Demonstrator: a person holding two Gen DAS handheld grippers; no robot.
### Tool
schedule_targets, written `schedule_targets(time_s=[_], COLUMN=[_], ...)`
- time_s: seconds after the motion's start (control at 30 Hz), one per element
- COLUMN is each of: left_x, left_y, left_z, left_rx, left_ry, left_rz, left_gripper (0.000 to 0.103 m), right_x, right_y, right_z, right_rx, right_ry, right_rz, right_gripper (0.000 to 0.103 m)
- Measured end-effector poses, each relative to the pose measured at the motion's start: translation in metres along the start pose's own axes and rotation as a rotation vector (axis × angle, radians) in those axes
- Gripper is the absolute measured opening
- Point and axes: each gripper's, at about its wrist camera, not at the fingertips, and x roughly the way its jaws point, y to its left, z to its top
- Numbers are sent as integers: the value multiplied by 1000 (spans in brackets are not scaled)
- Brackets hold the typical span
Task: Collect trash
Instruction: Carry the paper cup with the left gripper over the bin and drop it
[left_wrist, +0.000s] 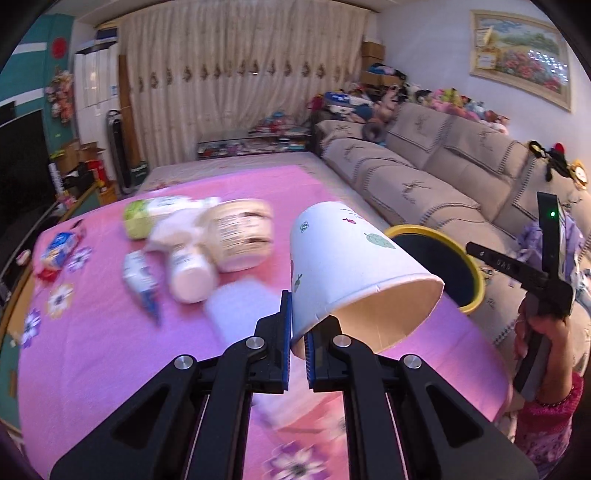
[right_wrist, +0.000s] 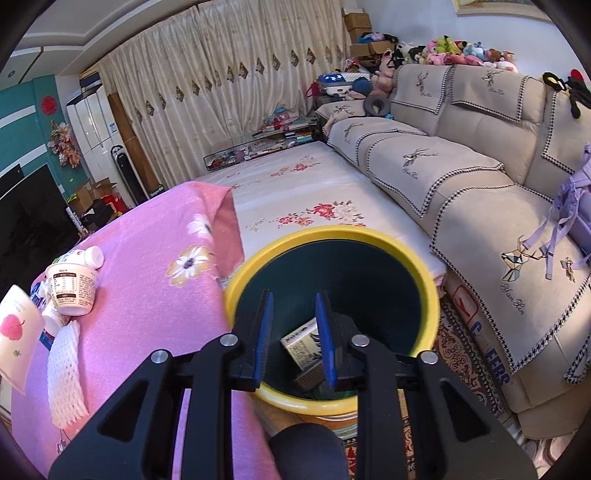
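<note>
My left gripper (left_wrist: 297, 321) is shut on the rim wall of a white paper cup (left_wrist: 351, 266) with small leaf prints. The cup is lifted above the pink tablecloth (left_wrist: 92, 369) and tilted, mouth toward the camera. In the right wrist view the same cup (right_wrist: 16, 332) shows at the far left edge. My right gripper (right_wrist: 293, 310) hangs open over a dark bin with a yellow rim (right_wrist: 332, 232); nothing is between its pads. A small carton (right_wrist: 303, 343) lies in the bin. The bin (left_wrist: 476, 291) sits right of the cup, off the table's edge.
Blurred on the cloth lie a yogurt tub (left_wrist: 240, 236), a white bottle (left_wrist: 188, 273), a green pack (left_wrist: 140, 218) and wrappers (left_wrist: 142, 284). A white foam net (right_wrist: 66, 376) lies near the tub (right_wrist: 72, 288). A beige sofa (right_wrist: 480, 147) runs along the right; a hand (left_wrist: 543, 332) holds the other gripper.
</note>
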Motion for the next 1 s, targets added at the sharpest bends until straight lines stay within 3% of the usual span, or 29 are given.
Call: schedule_targets(time_s=[0.37,0.47,0.87,0.93,1.0], left_x=[83,109,186,190,189], left_y=[-109,-134,-184,-185,-183], left_z=[47,55,74,76,77], left_rx=[98,110,99,96,81], left_ry=[63,91,169,166,153], left_rz=[-149,-160,-137,-126,-118], left_gripper=[7,7,9,34,46], right_x=[-10,-10,-11,-12,-13], right_y=[-68,-82,-109,-110,-108], right_z=[-3,-4,-6,-5,-4], right_rx=[78,97,133,132,128], right_ry=[-1,-3,-7,-8,-9], right_rz=[-61,-76,-110,-110,-111], right_gripper=[30,36,36,36,36])
